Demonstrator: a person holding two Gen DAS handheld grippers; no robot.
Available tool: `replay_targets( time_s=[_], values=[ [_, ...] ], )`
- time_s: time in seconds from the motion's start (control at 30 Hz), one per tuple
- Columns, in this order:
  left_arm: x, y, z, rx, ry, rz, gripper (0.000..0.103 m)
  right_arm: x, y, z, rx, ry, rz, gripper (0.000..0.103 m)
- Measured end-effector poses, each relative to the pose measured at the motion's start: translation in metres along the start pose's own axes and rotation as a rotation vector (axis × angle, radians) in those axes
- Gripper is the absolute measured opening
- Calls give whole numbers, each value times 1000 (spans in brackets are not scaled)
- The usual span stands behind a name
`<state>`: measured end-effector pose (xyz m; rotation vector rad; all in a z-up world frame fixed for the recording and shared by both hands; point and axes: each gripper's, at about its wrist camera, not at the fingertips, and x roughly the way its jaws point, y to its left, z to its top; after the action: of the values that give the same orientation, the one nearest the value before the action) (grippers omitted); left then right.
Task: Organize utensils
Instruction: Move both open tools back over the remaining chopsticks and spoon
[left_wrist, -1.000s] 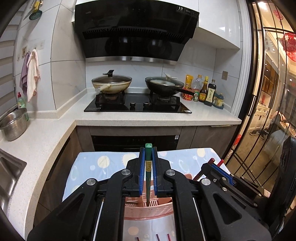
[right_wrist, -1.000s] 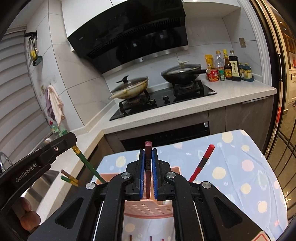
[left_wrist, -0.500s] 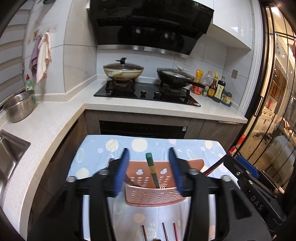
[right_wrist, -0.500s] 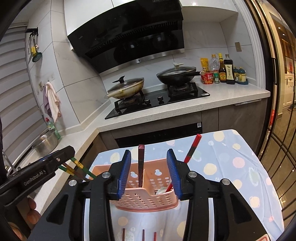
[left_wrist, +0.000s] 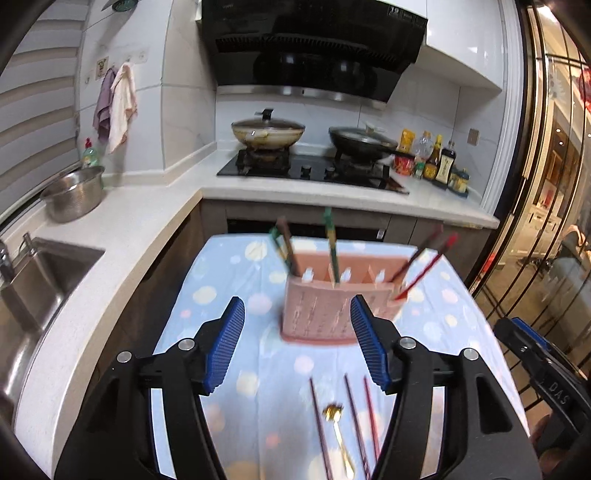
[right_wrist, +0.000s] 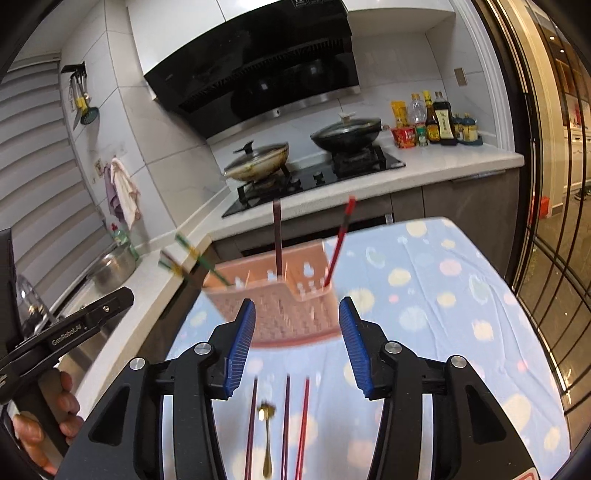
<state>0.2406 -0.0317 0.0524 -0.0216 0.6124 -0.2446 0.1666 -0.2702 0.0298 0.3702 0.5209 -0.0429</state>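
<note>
A pink perforated utensil holder (left_wrist: 328, 306) stands on the table with the blue dotted cloth (left_wrist: 236, 295). Green chopsticks (left_wrist: 330, 243), a brown one and red ones (left_wrist: 428, 258) stand in it. It also shows in the right wrist view (right_wrist: 280, 306), holding a dark red chopstick (right_wrist: 277, 236). My left gripper (left_wrist: 297, 343) is open and empty, just short of the holder. My right gripper (right_wrist: 297, 339) is open and empty too. Three chopsticks (left_wrist: 351, 406) and a gold spoon (left_wrist: 338, 432) lie on the cloth near me; the spoon also shows in the right wrist view (right_wrist: 266, 435).
A white counter (left_wrist: 122, 236) with a sink (left_wrist: 33, 280) and a steel bowl (left_wrist: 74, 197) runs along the left. A stove with two pans (left_wrist: 310, 162) and bottles (left_wrist: 436, 162) is behind. A glass door (left_wrist: 546, 221) stands on the right.
Both grippers opened and let go of their chopsticks, which now stand in the holder. Both grippers pulled back and up from the holder.
</note>
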Motion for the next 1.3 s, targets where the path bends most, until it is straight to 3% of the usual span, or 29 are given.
replay_targets(
  time_s=[0.37, 0.63, 0.87, 1.3],
  values=[
    [-20, 2, -128, 43, 209, 34, 57, -37, -8, -122, -12, 222, -34, 46],
    [-19, -11, -194, 88, 320, 12, 57, -37, 7, -192, -110, 333, -62, 46],
    [-11, -19, -218, 92, 355, -8, 57, -26, 10, -213, -136, 363, -65, 42],
    [7, -24, -226, 98, 377, -10, 56, -5, 9, -215, -153, 387, -85, 30]
  ],
)
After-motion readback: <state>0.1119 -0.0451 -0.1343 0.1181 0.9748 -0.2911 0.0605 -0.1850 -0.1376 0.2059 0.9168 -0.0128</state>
